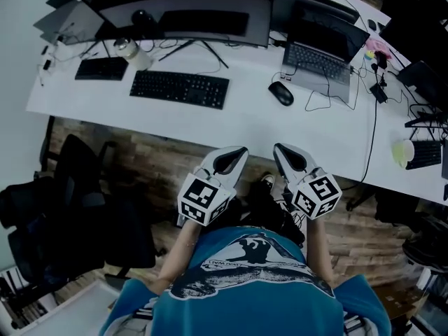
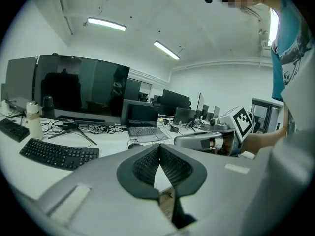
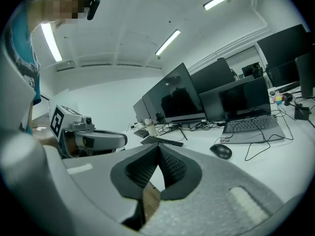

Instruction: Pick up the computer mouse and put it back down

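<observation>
In the head view we see both grippers held near the body, short of the white desk [image 1: 245, 121]; only the gripper views show the pads meeting. The left gripper [image 1: 240, 151] and the right gripper [image 1: 278, 148] each have their 2 jaws pressed together on nothing. The computer mouse [image 1: 281, 93] lies farther off on the desk, left of the laptop [image 1: 318, 61], well apart from both grippers.

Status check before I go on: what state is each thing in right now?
Mouse: lying on the desk, untouched.
Laptop: lid open, screen dark.
Monitor: screen dark.
Left hand-held gripper: shut, empty.
Right hand-held gripper: shut, empty.
</observation>
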The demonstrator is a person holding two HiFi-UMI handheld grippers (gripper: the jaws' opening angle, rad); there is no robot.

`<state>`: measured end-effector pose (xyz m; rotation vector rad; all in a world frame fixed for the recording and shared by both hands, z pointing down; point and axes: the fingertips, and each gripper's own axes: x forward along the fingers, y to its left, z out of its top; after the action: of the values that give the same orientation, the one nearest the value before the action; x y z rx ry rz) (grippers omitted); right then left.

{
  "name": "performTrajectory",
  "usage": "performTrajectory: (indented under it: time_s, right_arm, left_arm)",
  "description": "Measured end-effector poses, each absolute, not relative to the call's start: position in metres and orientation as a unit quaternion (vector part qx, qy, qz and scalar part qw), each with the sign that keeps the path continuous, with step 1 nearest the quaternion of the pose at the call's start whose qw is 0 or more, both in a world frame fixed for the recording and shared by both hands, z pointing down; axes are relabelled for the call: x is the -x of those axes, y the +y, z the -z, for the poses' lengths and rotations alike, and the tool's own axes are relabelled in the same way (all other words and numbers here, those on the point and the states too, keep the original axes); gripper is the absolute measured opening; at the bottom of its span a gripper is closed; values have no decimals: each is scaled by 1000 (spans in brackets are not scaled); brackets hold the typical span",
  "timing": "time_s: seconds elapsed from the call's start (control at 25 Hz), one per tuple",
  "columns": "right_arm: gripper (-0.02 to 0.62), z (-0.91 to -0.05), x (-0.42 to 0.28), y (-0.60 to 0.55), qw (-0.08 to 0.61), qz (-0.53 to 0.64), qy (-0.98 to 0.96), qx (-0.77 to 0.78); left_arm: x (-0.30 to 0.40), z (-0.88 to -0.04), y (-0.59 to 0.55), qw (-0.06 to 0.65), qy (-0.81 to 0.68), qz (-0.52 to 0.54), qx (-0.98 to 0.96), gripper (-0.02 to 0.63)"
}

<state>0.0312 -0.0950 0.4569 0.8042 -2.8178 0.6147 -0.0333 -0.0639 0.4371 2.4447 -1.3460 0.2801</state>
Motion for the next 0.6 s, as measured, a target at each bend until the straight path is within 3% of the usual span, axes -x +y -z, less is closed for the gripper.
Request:
performTrajectory:
  time_s: [0.6]
  right_arm:
    - [0,-449,14,-11,69,-176,-935,-300]
  left_arm:
    - [78,-446,21,153,-452,-95,-874,18]
